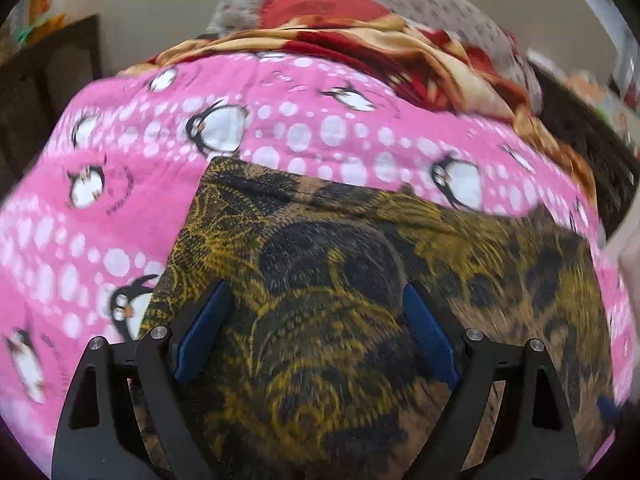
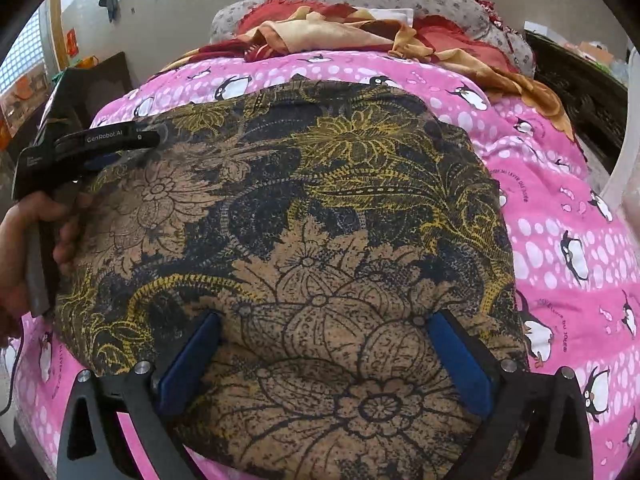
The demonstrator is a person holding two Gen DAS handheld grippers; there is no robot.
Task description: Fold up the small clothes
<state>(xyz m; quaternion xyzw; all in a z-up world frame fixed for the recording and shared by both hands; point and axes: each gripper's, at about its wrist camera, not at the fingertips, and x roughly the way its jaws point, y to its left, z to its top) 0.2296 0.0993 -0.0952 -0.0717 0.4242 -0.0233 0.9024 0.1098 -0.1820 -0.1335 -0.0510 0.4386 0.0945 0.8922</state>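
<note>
Both tongs, left and right, gape over the cloth spread on the bed, its left edge seemingly nearest the left.

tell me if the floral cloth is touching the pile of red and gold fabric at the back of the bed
Apart. The right wrist view shows a strip of pink penguin bedsheet between the floral cloth and the red and gold fabric.

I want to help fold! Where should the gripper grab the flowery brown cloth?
Grab the flowery brown cloth at a thin edge or corner, like the far left corner, sliding in low from that side. It lies flat on the pink penguin blanket, so its middle offers nothing to pinch.
</note>
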